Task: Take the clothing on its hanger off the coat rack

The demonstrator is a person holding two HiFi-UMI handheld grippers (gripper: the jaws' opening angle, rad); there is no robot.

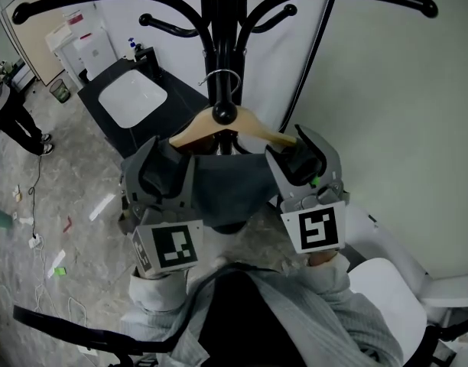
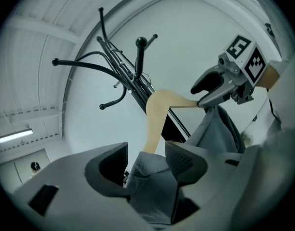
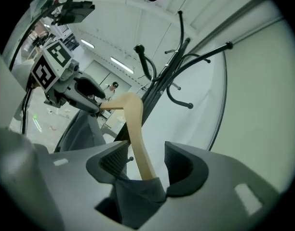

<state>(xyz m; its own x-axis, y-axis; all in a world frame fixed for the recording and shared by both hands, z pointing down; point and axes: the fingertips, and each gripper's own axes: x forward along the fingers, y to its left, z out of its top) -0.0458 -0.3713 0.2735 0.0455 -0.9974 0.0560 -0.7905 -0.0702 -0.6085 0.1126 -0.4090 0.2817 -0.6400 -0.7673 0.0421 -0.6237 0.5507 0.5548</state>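
The pale wooden hanger [image 1: 253,125], carrying a dark grey garment [image 1: 222,193], hung by its metal hook [image 1: 222,79] on the black metal coat rack [image 1: 221,29]. The left gripper [image 1: 167,163] straddled the hanger's left end, jaws wide apart and unclamped, with the cloth-covered tip between them. The right gripper [image 1: 297,153] straddled the right end in the same way. A black counter [image 1: 104,121] with a white basin [image 1: 131,96] stood behind.

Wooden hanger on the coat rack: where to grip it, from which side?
Grip the wooden hanger by both sloping arms near their cloth-covered ends, left claw and right claw coming from below. Its hook sits over the rack peg, so it likely must lift up; outer grips keep it level.
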